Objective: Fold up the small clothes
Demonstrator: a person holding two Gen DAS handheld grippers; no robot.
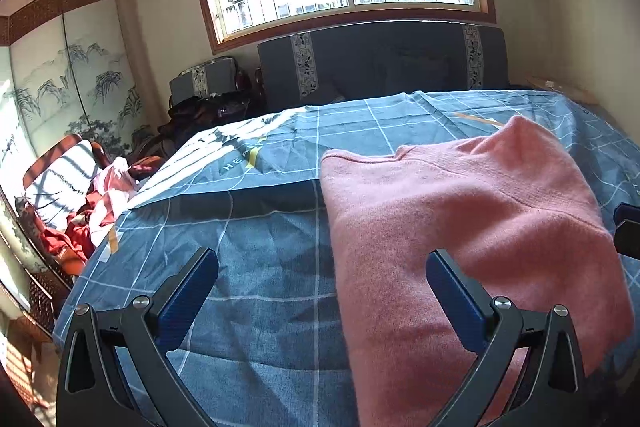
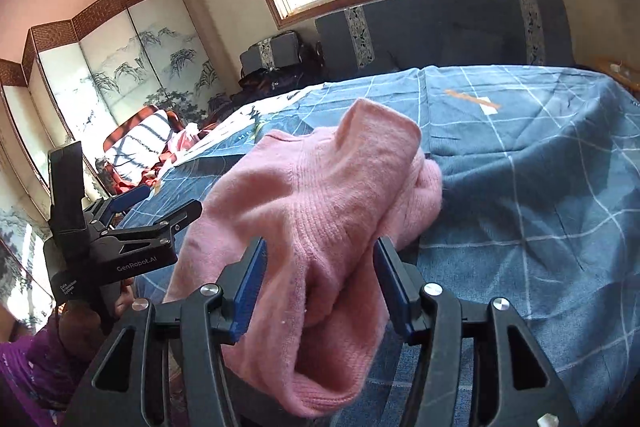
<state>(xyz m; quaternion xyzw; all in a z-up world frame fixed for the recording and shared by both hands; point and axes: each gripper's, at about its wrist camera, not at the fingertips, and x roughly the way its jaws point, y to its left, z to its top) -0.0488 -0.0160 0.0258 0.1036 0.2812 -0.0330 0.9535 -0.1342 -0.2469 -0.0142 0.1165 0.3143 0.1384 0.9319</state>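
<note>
A pink knit sweater [image 1: 460, 227] lies folded over on the blue checked bedspread [image 1: 248, 267]. My left gripper [image 1: 322, 259] stands open wide just above the bed, its right finger at the sweater's left edge, with nothing gripped. It also shows in the right wrist view as the left gripper [image 2: 168, 201], off to the sweater's left. My right gripper [image 2: 320, 247] straddles a bunched part of the sweater [image 2: 320, 195]. The cloth sits loosely between the fingers and both blue pad faces show. A sliver of the right gripper [image 1: 628, 227] peeks in at the frame's right edge.
A dark padded headboard [image 1: 380, 63] stands under the window at the bed's far end. Left of the bed are a painted folding screen [image 1: 72, 79], a chair with a striped cushion [image 1: 60, 187] and red clothes [image 1: 92, 219]. A hand [image 2: 80, 319] in a purple sleeve holds the left gripper.
</note>
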